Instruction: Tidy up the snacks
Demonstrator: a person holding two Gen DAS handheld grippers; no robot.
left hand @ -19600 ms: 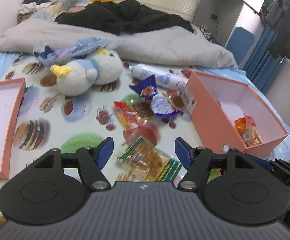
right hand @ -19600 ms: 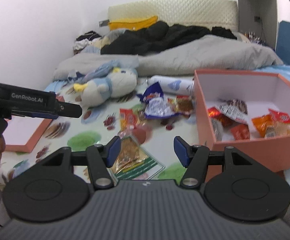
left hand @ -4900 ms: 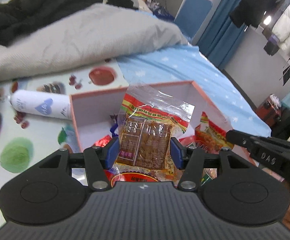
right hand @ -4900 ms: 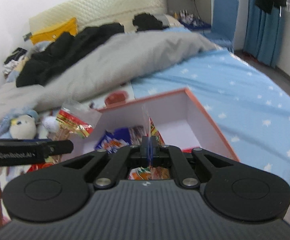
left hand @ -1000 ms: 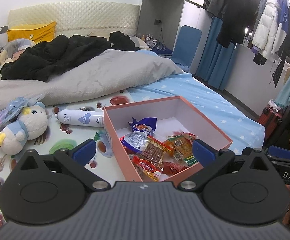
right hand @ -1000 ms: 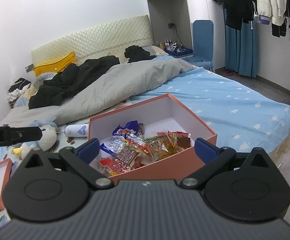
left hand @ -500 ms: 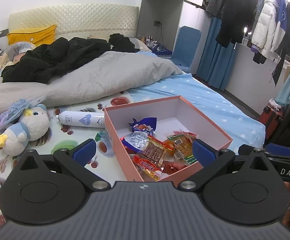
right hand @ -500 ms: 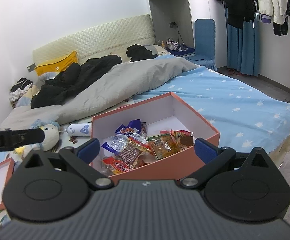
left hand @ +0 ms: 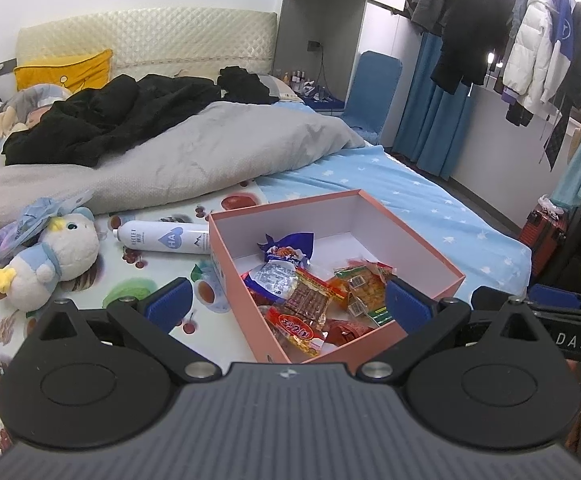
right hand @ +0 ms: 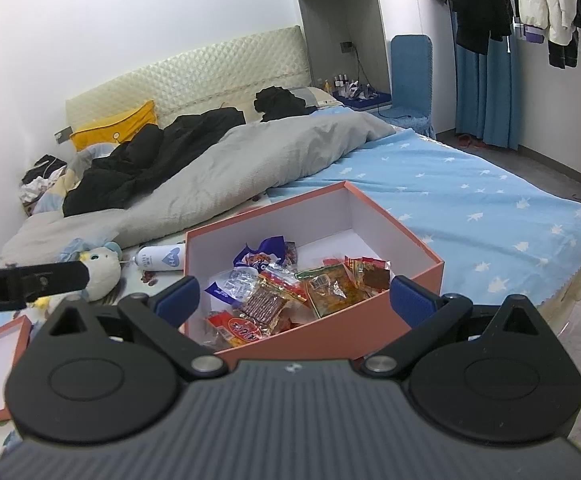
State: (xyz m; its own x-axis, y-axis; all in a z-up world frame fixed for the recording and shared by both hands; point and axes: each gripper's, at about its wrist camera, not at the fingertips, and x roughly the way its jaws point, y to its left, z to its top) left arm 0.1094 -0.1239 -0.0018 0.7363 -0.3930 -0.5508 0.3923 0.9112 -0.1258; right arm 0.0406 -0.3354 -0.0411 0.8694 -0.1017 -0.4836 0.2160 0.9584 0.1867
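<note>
One wide bed with a blue star-printed sheet [right hand: 470,200] carries everything. On it lies one grey rumpled quilt [left hand: 194,160]. One open salmon-pink cardboard box [left hand: 418,252] sits near the bed edge, and the crinkly plastic snack packets [left hand: 302,292] all lie inside it, about seven, though overlapping ones cannot be counted exactly. One white plush bird [left hand: 50,260] and one white spray bottle [left hand: 162,238] lie left of the box. The left hand-held gripper [left hand: 288,304] and right hand-held gripper [right hand: 296,298] both have jaws spread wide, holding nothing.
</note>
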